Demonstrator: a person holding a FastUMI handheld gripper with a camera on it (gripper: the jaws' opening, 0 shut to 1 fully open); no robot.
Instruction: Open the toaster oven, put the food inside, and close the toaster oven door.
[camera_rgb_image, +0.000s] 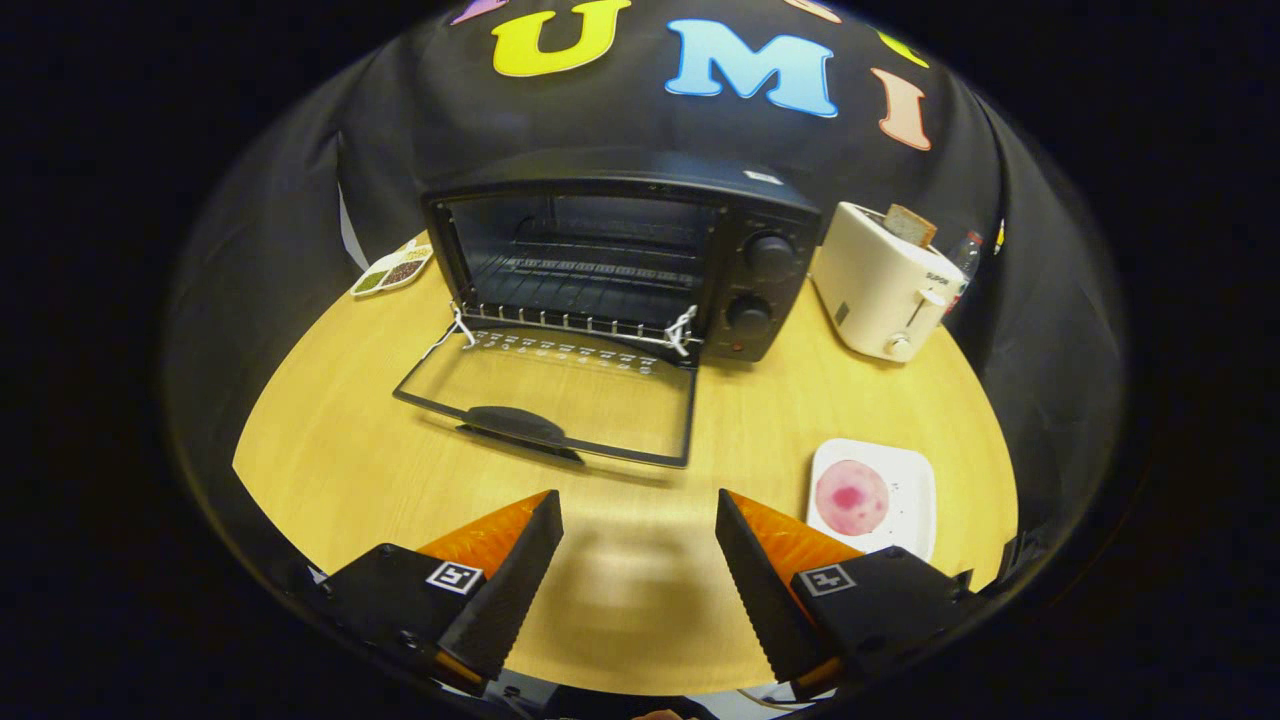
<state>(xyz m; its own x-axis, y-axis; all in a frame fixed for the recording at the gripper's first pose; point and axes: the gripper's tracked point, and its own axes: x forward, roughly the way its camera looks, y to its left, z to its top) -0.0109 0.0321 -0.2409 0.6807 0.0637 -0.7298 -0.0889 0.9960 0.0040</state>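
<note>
- Nearest the lens, the gripper (638, 520) hangs over bare wood with its two orange-backed fingers (510, 570) spread wide and nothing between them.
- Just ahead of the fingers lies the toaster oven door (545, 400), dropped flat on the table (330, 450) with its dark handle (515, 422) facing the gripper; the opening step looks done.
- Beyond the door, the toaster oven (620, 250) gapes open, its wire rack (590, 265) bare as far as can be seen.
- Beside the right finger sits a white plate (905, 500) carrying a round pink slice of food (852, 497), not yet picked up.
- Risk, as I judge it: the slice looks thin and flat, so the fingers may skid off it or push the plate toward the table's near rim.
- Another risk: the lowered door stands between plate and oven, and a low carry could catch its handle or frame.
- Right of the oven, a white toaster (880, 290) holds a slice of bread (910, 225) poking up from its slot.
- Left of the oven, a small divided dish (392, 270) holds greenish and dark fillings; what they are is unclear.
</note>
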